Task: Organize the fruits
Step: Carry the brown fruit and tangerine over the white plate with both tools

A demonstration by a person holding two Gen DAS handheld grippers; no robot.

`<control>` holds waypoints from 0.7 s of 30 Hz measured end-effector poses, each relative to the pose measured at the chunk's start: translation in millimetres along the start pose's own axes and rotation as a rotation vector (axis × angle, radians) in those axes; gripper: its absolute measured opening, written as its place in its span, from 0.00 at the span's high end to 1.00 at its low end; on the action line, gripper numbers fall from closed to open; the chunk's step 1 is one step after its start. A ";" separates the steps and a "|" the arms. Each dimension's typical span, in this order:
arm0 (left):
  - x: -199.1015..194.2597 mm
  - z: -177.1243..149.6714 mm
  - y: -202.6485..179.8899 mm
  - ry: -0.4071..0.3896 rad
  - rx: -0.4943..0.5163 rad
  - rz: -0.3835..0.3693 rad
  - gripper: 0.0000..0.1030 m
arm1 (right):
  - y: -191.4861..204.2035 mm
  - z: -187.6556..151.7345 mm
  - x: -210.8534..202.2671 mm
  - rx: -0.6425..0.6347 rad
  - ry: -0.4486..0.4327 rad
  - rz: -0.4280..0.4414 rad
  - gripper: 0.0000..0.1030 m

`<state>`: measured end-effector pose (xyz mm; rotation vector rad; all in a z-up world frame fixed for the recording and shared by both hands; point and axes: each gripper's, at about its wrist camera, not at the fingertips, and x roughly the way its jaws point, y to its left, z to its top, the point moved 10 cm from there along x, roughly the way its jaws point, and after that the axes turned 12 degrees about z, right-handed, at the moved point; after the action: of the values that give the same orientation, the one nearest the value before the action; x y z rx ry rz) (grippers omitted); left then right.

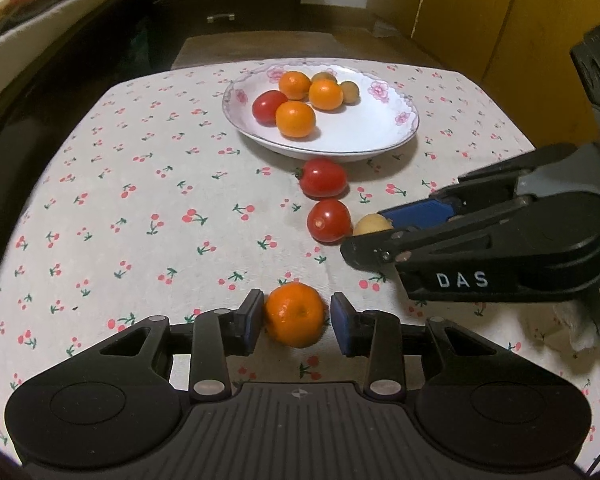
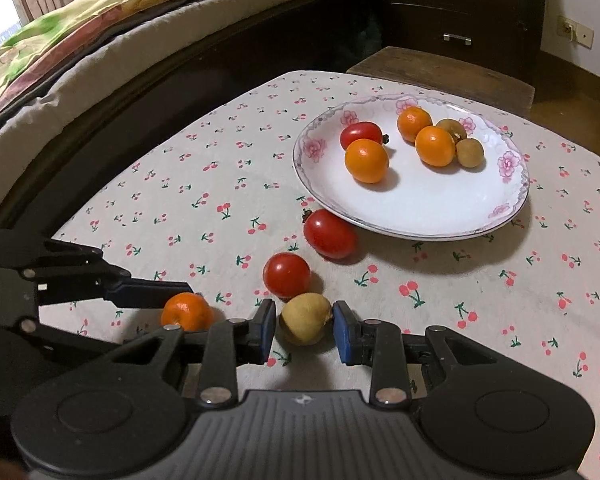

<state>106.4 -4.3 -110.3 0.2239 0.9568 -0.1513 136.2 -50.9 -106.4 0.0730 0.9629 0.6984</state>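
Note:
A mandarin (image 1: 296, 316) rests on the cherry-print tablecloth between the fingers of my left gripper (image 1: 298, 322); the jaws are open, with a thin gap at the right pad. My right gripper (image 2: 305, 326) is shut on a small yellow-brown fruit (image 2: 306, 322) low over the cloth, and this fruit (image 1: 373, 224) also shows in the left wrist view. Two tomatoes (image 1: 323, 178) (image 1: 329, 221) lie in a row between that fruit and the flowered white plate (image 1: 364, 132). The plate holds three mandarins, one tomato and two brown fruits.
A bed (image 2: 80, 52) runs along the table's left side. Beyond the far edge stand a wooden stool (image 2: 440, 72) and a dark drawer chest (image 2: 456, 8). Yellow cabinet doors (image 1: 500, 8) are at the back right. The cloth (image 1: 140, 200) left of the fruit row is bare.

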 end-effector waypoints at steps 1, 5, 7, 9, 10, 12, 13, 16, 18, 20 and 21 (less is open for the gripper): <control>0.1 -0.2 -0.7 -0.001 0.003 0.000 0.54 | -1.1 0.7 0.3 -0.002 -0.002 -0.006 0.69; -0.1 -1.1 -1.5 -0.002 0.008 -0.001 0.52 | -1.7 0.8 0.5 0.004 0.001 -0.004 0.69; -0.1 -1.2 -1.2 -0.002 0.006 -0.003 0.53 | -1.5 -0.4 -0.7 0.005 0.002 -0.005 0.69; -0.1 -1.2 -1.4 -0.002 0.008 -0.001 0.53 | -0.7 -2.2 -1.9 -0.007 0.005 -0.014 0.69; -0.1 -0.9 -1.3 -0.002 0.008 0.000 0.53 | 0.1 -2.9 -2.2 -0.014 0.007 -0.020 0.69; -0.2 -0.5 -1.5 -0.002 0.007 0.003 0.53 | 2.1 -3.5 -1.5 -0.028 0.012 -0.032 0.69; -0.4 -0.7 -1.1 -0.002 0.007 0.006 0.55 | 2.8 -3.7 -1.3 -0.036 0.015 -0.038 0.69; -0.6 -0.2 -0.6 -0.003 0.010 0.014 0.61 | 3.7 -4.8 -2.4 -0.041 0.027 -0.044 0.71; -0.4 0.0 -0.3 0.000 0.004 0.014 0.61 | 2.6 -6.0 -4.3 -0.044 0.027 -0.055 0.71; -0.7 -0.1 -1.2 -0.001 0.009 0.017 0.61 | 2.0 -7.4 -6.3 -0.039 0.028 -0.056 0.71; -0.8 -0.1 -1.8 -0.001 0.010 0.016 0.61 | 1.8 -7.5 -7.5 -0.039 0.027 -0.058 0.71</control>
<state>105.4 -6.0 -109.9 0.2408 0.9533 -0.1411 126.6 -55.7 -104.7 0.0011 0.9734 0.6655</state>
